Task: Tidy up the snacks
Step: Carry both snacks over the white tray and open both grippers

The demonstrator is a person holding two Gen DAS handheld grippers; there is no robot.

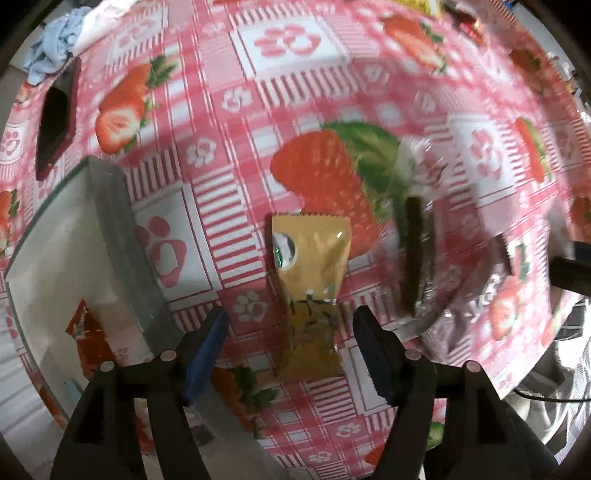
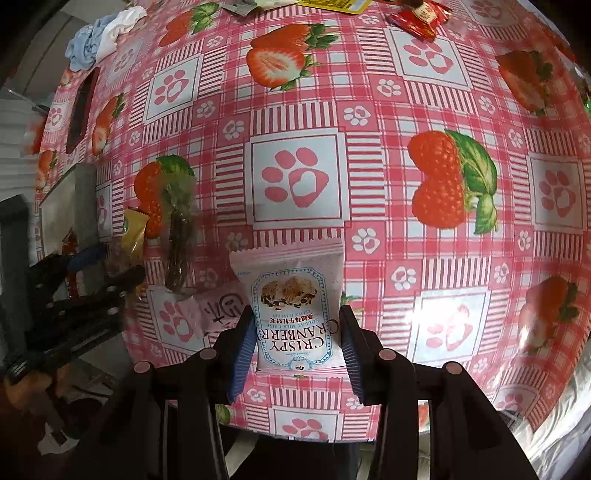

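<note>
In the left wrist view a golden snack packet lies flat on the strawberry tablecloth. My left gripper points down over its lower half, jaws open, both blue pads clear of the packet's sides. In the right wrist view my right gripper is shut on a white Crispy Cranberry packet, its pads pressing the packet's two sides. The left gripper also shows at the left edge of that view, beside the golden packet.
A white open box with an orange-red packet inside stands left of the left gripper. A clear wrapper holding a dark stick lies to its right. A dark tray, crumpled cloth and red packets lie further off.
</note>
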